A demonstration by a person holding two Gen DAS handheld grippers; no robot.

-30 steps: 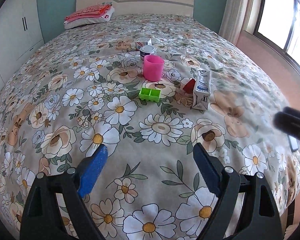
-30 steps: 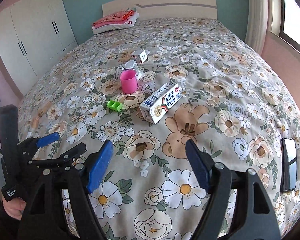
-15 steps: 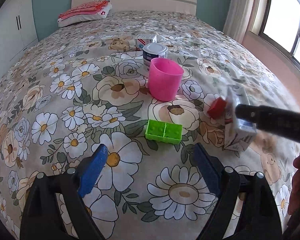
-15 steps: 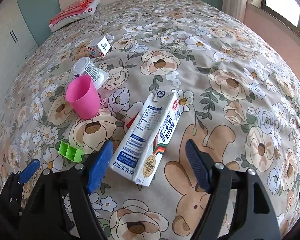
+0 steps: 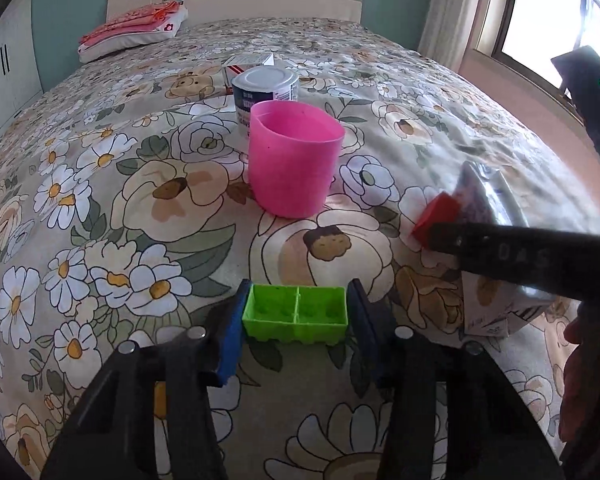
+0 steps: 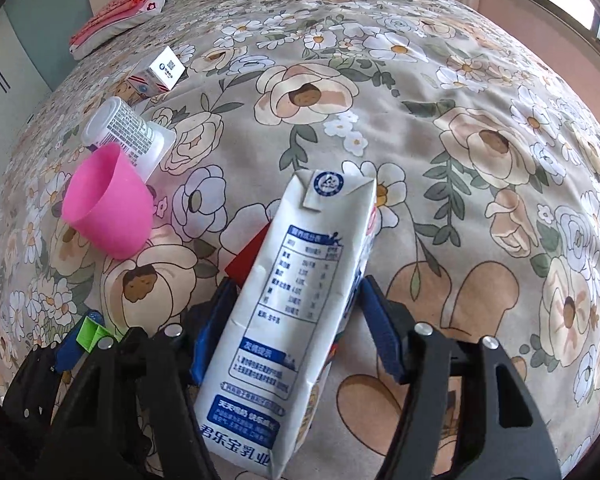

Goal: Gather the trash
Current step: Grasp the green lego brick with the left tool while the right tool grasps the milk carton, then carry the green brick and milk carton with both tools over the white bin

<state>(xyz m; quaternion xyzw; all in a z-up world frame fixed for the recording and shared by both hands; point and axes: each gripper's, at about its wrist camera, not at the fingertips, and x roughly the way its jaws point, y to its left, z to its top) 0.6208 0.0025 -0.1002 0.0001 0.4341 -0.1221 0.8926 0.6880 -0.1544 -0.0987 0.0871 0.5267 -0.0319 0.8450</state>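
Left gripper (image 5: 295, 314): jaws just closing, pads flush against the green block (image 5: 295, 312); small, rigid, light; hold by short ends.
Right gripper (image 6: 290, 328): jaws just closing, straddling the milk carton (image 6: 292, 312), contact uncertain; light, crushable card; take mid-body.

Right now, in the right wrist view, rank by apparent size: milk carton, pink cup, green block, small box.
1. milk carton, though it is nearest the camera
2. pink cup
3. small box, farther away, so its true size is unsure
4. green block, partly hidden
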